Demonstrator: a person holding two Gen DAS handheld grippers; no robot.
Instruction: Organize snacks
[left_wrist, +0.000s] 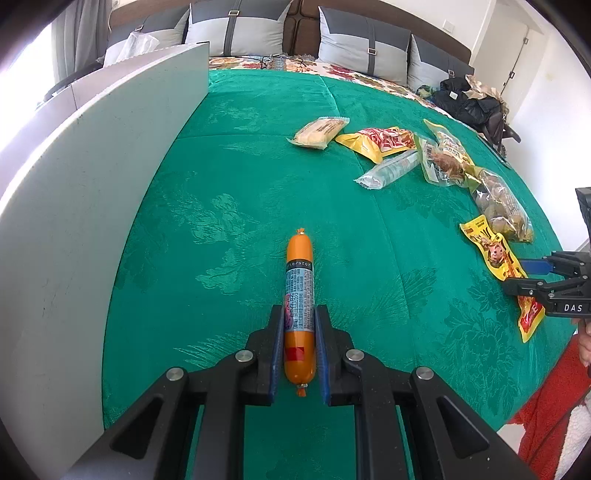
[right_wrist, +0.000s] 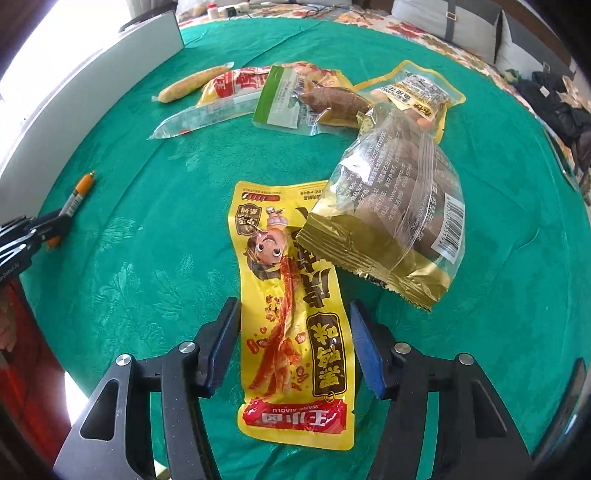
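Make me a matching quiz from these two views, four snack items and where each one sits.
1. orange sausage stick
2. yellow cartoon snack packet
3. gold-trimmed clear bag of brown balls
4. pale bread in clear wrapper

A. overlapping the yellow packet's corner
B. farthest left in the pile
C. between the left gripper's fingers
D. between the right gripper's open fingers

Pairs: 1-C, 2-D, 3-A, 4-B

The sausage's (left_wrist: 300, 306) sides are hidden between the left gripper's (left_wrist: 300, 314) fingers. At the right edge of the left view, the right gripper (left_wrist: 554, 277) is cut off and covers the middle of the yellow pouch (left_wrist: 491, 251). At the left edge of the right view, the left gripper is cut off. In the right view, the gold bag (right_wrist: 391, 218) hides the pouch's upper right corner. Small print on the packets in the upper part of the right view is unreadable. The white board (left_wrist: 74, 221) runs off the left view's left edge.
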